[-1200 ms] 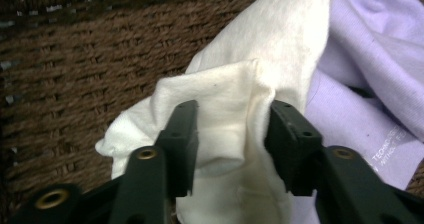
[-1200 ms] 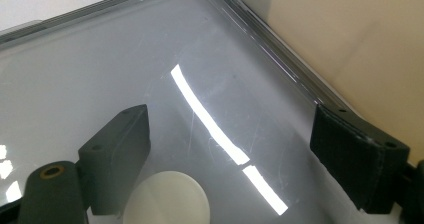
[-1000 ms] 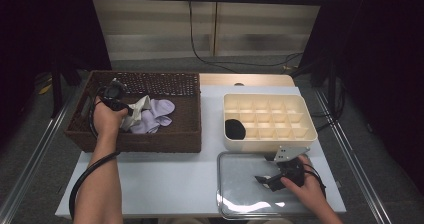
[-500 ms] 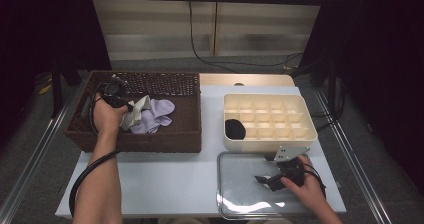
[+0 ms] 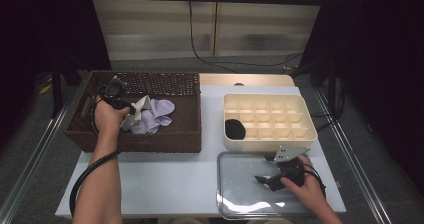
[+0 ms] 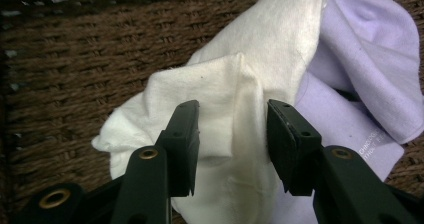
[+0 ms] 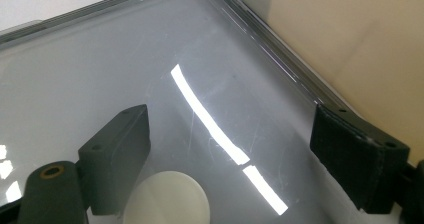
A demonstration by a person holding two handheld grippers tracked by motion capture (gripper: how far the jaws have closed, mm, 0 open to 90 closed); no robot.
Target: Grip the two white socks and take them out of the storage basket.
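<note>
White cloth point(image 6: 235, 134) lies bunched in the brown woven basket point(image 5: 185, 129) at the left of the table point(image 5: 165, 179), resting partly on a lilac cloth point(image 6: 360, 84) that spreads out beside it. The left gripper point(image 6: 232, 134) is down in the basket, and in its own view the two black jaws stand a moderate way apart, one on each side of a raised fold of the white cloth. The fold rises between them; the pads sit just beside the fabric, and whether they press it I cannot tell. The jaws are not closed on it. From above, the left hand point(image 5: 107, 116) sits over the basket's left half, with the gripper pointing toward the cloths.

The right gripper point(image 5: 265, 180) rests low over the clear plastic lid point(image 5: 235, 194) that lies flat on the table at the near right, just in front of the cream divided box point(image 5: 270, 119). Its jaws are spread wide with nothing between them; in the right gripper view one jaw hangs over the lid's shiny face and the other sits at the lid's raised rim, next to the box's wall. A dark round thing point(image 5: 234, 129) sits in one near-left compartment of the box.
</note>
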